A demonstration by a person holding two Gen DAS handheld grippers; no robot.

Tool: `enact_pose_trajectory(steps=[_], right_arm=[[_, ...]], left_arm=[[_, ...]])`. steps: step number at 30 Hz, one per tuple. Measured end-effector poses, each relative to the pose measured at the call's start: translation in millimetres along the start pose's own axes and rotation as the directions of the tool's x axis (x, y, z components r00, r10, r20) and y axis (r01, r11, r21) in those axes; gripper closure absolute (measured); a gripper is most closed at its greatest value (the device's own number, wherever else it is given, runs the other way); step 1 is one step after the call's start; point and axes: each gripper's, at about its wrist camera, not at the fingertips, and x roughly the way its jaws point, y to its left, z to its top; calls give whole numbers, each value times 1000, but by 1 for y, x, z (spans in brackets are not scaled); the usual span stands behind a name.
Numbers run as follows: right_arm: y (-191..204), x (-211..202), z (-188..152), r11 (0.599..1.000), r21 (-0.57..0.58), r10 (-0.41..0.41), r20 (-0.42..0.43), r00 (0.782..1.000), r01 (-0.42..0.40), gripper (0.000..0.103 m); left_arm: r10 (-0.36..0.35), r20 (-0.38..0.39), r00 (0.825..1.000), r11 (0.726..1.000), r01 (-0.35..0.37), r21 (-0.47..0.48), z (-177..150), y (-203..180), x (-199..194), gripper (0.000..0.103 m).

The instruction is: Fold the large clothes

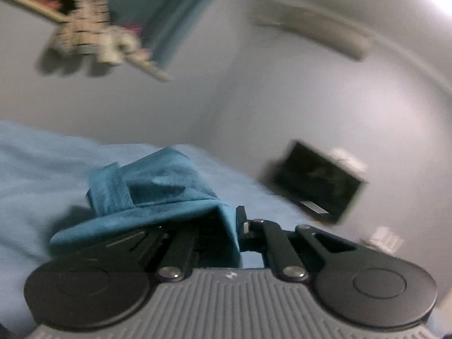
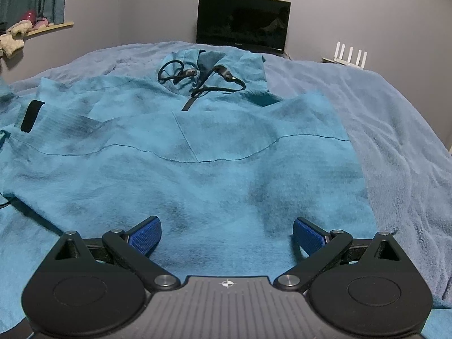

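My left camera looks level past my fingers; my right tilts down, close over the hoodie [image 2: 214,152]; both catch the monitor [image 2: 243,22].

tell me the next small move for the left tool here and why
Probably carry the pinched fabric across over the garment's body. The left tool is shut on a fold of the teal fleece pullover, while the right tool hangs open above the pullover, which lies spread on the blue blanket.
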Motion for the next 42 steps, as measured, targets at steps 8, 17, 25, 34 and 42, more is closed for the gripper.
enact_pose_trajectory(steps=[8, 17, 25, 34, 42], right_arm=[[2, -2, 0, 1000, -11, 2, 8, 1000, -2, 2], [10, -1, -1, 999, -53, -5, 18, 1000, 6, 2], [9, 1, -4, 999, -53, -6, 15, 1000, 7, 2], [9, -1, -5, 998, -57, -12, 26, 1000, 14, 2], [9, -14, -4, 998, -55, -19, 85, 996, 23, 3]], left_arm=[[-391, -90, 916, 912, 399, 94, -40, -144, -22, 103], [-522, -395, 756, 774, 614, 152, -161, -248, -28, 103], [-352, -654, 670, 737, 629, 248, -242, -272, -17, 43], [-247, -576, 779, 829, 478, 290, -184, -243, -41, 24], [99, -485, 869, 960, 45, 276, -155, -164, -14, 24]])
